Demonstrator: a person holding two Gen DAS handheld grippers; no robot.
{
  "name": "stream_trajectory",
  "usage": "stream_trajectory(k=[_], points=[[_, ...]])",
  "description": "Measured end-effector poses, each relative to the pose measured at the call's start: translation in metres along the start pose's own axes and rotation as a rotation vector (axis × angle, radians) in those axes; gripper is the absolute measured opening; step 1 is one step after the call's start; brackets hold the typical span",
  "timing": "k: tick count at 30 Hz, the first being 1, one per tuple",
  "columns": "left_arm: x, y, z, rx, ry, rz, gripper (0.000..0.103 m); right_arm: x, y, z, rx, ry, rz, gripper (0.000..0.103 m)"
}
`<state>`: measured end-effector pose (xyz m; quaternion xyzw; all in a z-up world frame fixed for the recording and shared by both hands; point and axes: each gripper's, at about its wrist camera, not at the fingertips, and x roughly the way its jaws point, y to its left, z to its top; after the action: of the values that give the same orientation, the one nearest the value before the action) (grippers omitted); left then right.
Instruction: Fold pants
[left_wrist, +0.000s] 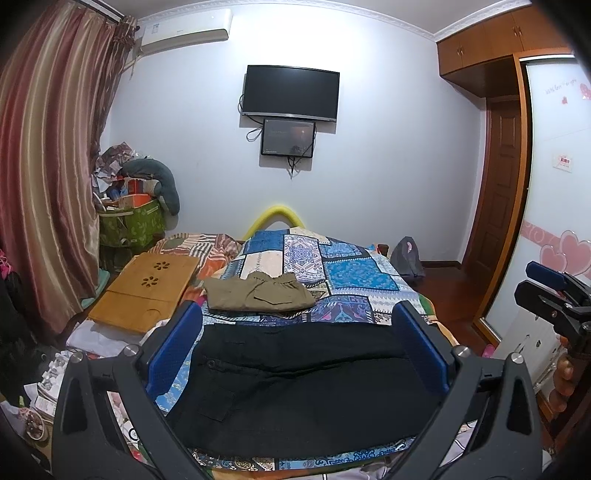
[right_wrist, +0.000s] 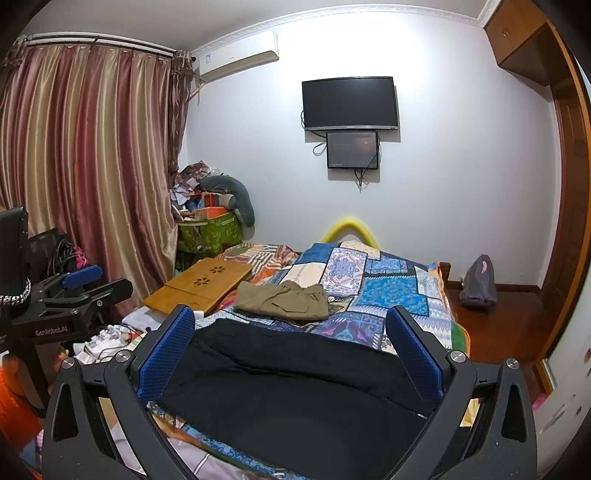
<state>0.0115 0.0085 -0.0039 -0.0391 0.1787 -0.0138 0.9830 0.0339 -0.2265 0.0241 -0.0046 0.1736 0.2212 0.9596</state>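
Note:
Black pants lie folded flat on the patchwork bedspread, near the bed's front edge; they also show in the right wrist view. My left gripper is open, held above the black pants, fingers wide apart and empty. My right gripper is open too, above the same pants and empty. Each gripper shows at the edge of the other's view: the right one and the left one. Folded khaki pants lie further back on the bed, also seen in the right wrist view.
A wooden lap tray lies on the bed's left side. A green bin piled with clutter stands by the curtain. A grey backpack sits on the wooden floor at right. Loose items lie at the front left.

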Motion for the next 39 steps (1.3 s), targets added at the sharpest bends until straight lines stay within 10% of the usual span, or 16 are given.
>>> stream_trajectory(k=[39], points=[[0.0056,-0.0013,-0.0033,0.005,0.008,-0.003,0.103,0.0059,-0.0027,-0.0041,0.016,0.007,0.013,0.103]])
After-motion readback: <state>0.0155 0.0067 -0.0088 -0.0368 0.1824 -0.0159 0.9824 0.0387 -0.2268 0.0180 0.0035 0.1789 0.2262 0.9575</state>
